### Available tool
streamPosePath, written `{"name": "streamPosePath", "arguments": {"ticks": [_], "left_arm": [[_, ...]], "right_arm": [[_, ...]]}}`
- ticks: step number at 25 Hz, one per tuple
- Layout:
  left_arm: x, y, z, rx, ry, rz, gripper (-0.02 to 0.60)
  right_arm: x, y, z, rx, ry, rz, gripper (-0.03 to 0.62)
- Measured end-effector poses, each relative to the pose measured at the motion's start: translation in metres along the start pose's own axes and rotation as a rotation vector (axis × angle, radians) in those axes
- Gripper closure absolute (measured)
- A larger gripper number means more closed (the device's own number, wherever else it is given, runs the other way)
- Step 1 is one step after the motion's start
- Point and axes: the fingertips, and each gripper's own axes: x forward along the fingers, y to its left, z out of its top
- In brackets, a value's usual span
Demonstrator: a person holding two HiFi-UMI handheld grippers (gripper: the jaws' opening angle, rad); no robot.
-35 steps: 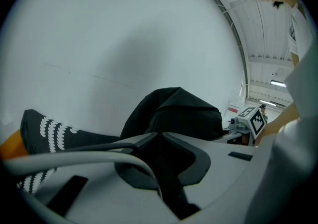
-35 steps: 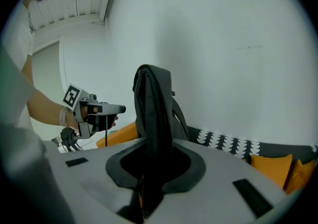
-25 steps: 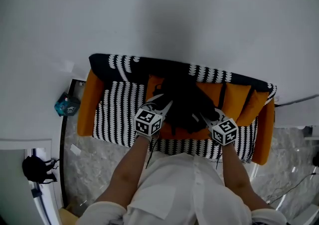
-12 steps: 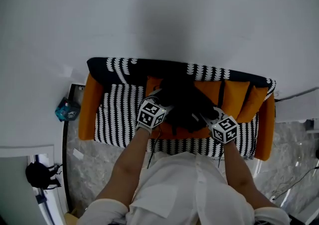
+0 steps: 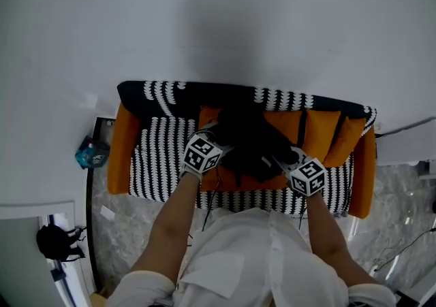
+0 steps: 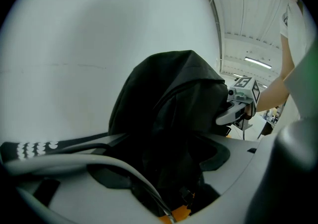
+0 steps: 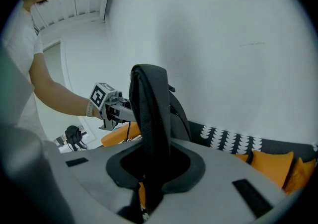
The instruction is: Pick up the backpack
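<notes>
The black backpack is seen upright on the striped sofa between the two grippers, its long axis vertical and its soft top slumped. Its strap is clamped in the right gripper — the left gripper has just been opening its jaws, which are spread with the backpack's fabric between them.

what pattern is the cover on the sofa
The cover has black-and-white wavy stripes, laid over an orange sofa; it shows best in the head view.

1. Staged living-room corner, seemingly inside a larger hall or studio.
2. Orange sofa with a black-and-white patterned throw and orange cushions, against a bare white wall.
3. Grey marble-look floor; high panelled ceiling with a strip light.
</notes>
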Motion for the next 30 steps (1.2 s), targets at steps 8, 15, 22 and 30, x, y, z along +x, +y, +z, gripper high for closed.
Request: {"name": "streamPosePath", "arguments": {"ticks": [8, 15, 22, 30], "left_arm": [[-0.015, 0.019, -0.007, -0.001, -0.035, 0.109, 0.182], [-0.002, 0.028, 0.01, 0.056, -0.033, -0.013, 0.039], [0.009, 0.02, 0.02, 0.227, 0.069, -0.2, 0.032], [0.021, 0.0, 0.023, 0.263, 0.088, -0.301, 0.037]], "right_arm": [[0.0, -0.001, 0.001, -0.004, 0.005, 0.0, 0.528], [0.0, 0.0, 0.0, -0.008, 0.017, 0.025, 0.528], [0.0, 0.003, -0.001, -0.011, 0.028, 0.05, 0.53], [-0.003, 0.0, -0.002, -0.018, 0.033, 0.035, 0.53]]}}
